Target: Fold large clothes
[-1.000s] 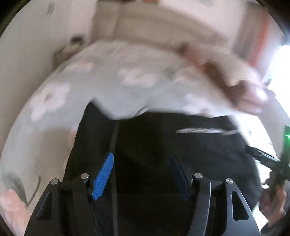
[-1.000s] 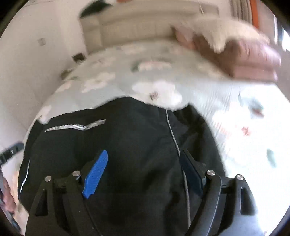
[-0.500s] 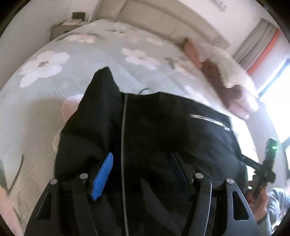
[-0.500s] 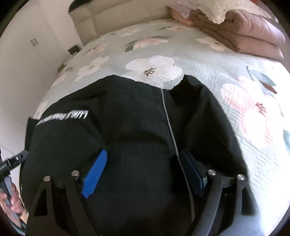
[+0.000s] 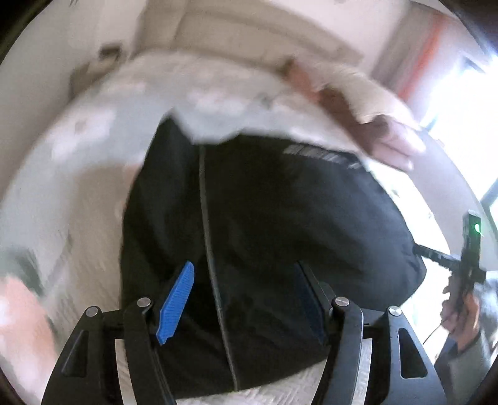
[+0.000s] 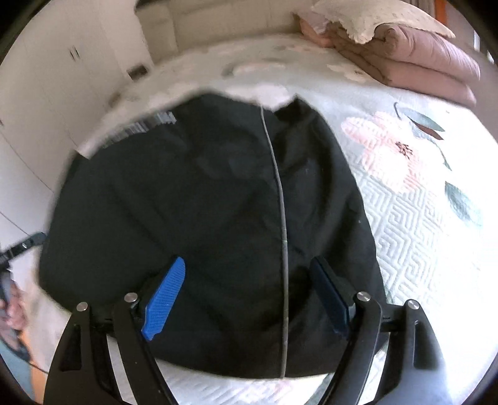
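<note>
A black garment [image 5: 274,236] with a thin grey stripe and white lettering lies folded on the floral bedspread [image 5: 93,174]; it also shows in the right wrist view [image 6: 193,218]. My left gripper [image 5: 246,299] is open and empty, its blue-padded fingers [image 5: 176,302] spread just above the garment's near edge. My right gripper [image 6: 249,296] is open and empty too, hovering over the near part of the garment with the grey stripe between its fingers [image 6: 163,299]. The other gripper shows at the right edge of the left wrist view [image 5: 467,258]. The left wrist view is blurred.
Folded pink and cream quilts [image 6: 404,50] are stacked at the far right of the bed. A beige headboard [image 6: 218,28] and a white wardrobe [image 6: 62,78] stand beyond. A bright window [image 5: 467,124] is at the right.
Both grippers stay open over the garment. Both cameras have pulled back and tilted, so the garment's near edge and the bedspread below it have come into view.
</note>
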{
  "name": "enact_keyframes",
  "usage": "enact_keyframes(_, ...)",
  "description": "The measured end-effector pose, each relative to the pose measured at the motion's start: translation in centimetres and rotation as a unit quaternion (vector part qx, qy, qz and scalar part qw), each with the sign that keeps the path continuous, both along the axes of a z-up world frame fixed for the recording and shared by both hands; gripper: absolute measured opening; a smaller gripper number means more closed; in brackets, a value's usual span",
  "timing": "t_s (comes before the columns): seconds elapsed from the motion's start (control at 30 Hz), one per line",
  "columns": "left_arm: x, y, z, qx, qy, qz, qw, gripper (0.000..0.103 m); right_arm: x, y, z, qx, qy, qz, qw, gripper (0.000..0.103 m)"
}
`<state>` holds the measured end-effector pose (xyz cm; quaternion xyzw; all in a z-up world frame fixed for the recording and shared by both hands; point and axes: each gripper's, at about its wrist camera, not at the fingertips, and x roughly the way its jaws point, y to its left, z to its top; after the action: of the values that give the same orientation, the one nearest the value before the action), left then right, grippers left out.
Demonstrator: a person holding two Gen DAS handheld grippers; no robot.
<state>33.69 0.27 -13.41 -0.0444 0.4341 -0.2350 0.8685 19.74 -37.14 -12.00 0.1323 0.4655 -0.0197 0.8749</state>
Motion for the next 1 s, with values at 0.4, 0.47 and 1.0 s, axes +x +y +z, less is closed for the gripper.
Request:
enact_keyframes(0.4,5.7,5.4,-1.2,-0.048,0.073,0.058,0.9945,0.071,-0.3,-6.2,1.1,-0.029,-0.038,-0.057,0.997,0.094)
enact_keyframes(0.47,6.5,5.8,-3.4,-0.047,0.099,0.077,0.9909,0.071,0.2,-7.3,-0.2,-0.016,-0.030,-0.070,0.997,0.094)
enact_keyframes(1.0,10.1,6.1,-11.2,-0.147,0.191,0.052,0.9692,0.079,3.0,-13.2,-8.9,0.207,0.018,-0.048,0.977,0.095)
